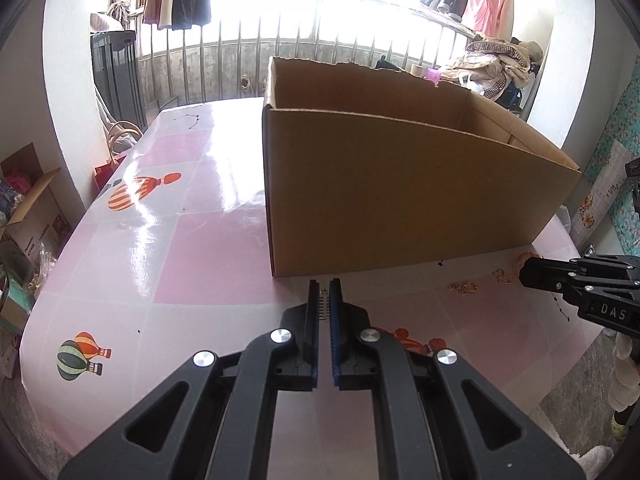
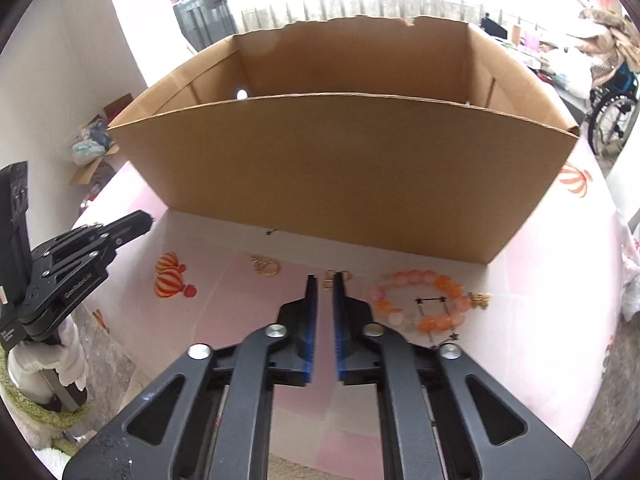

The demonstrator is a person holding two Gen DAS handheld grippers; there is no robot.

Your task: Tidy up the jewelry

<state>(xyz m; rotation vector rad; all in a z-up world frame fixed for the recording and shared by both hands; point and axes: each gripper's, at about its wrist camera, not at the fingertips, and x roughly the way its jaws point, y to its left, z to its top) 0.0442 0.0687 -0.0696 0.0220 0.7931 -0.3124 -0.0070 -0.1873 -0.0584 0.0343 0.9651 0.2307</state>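
An open cardboard box (image 2: 328, 168) stands on the pink table; it also shows in the left wrist view (image 1: 400, 184). In front of it lie an orange and pink bead bracelet (image 2: 420, 300) with a gold charm, gold rings (image 2: 266, 266) and a small gold piece (image 2: 336, 278) just past my right fingertips. My right gripper (image 2: 324, 280) is nearly shut and empty, low over the table. My left gripper (image 1: 324, 284) is nearly shut and empty, just in front of the box's near left corner. Gold jewelry (image 1: 464, 288) shows to its right.
The table (image 1: 160, 240) has a glossy pink checked cover with balloon prints. The left gripper shows at the left of the right wrist view (image 2: 120, 232), the right gripper at the right of the left wrist view (image 1: 532, 272). Boxes and clutter sit on the floor around.
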